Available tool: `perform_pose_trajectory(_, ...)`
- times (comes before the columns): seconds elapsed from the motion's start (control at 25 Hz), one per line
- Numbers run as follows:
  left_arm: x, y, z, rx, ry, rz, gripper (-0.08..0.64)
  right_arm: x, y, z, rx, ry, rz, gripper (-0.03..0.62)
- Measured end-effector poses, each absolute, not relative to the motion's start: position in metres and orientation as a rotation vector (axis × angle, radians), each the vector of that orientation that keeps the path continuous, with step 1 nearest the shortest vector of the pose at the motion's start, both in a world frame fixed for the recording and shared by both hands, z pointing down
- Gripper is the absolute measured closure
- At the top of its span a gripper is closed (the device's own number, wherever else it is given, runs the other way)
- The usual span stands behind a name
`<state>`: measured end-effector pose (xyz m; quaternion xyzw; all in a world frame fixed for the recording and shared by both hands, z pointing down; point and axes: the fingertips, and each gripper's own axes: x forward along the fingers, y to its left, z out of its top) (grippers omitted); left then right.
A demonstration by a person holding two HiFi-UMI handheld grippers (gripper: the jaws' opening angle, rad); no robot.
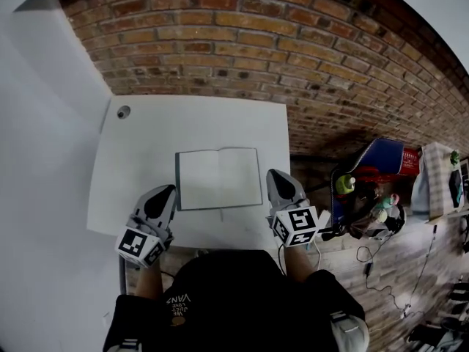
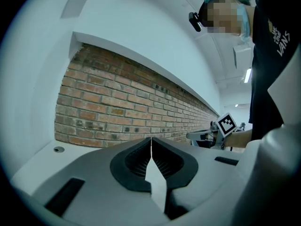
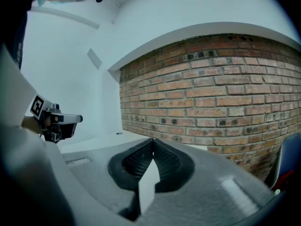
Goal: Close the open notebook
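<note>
1. Well beyond both sets of fingertips, a brick wall (image 1: 293, 42) closes off the room; a bag (image 1: 381, 160) and clutter sit on the floor right of the right-hand tips.
2. A white table (image 1: 146, 145) spreads under the fingers, smooth, so things will probably slide easily.
3. The open notebook (image 1: 218, 178) lies flat between the two sets of tips, its pages blank.
4. The left gripper (image 1: 167, 191) and the right gripper (image 1: 275, 174) both have their fingers pressed together, holding nothing. Closed tips could skid over a page, crease it, or shove the notebook away instead of lifting a cover.
</note>
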<state>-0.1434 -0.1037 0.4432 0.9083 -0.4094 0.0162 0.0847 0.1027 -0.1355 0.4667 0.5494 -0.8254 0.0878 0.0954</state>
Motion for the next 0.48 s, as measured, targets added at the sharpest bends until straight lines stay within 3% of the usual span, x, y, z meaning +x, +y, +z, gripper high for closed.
perform_pose_trajectory(0.48,-0.154,-0.125,0.504,2.579,-1.253,0.227,0.548,0.100,-0.159,0.522,1.559,-2.395,0.363,0.594)
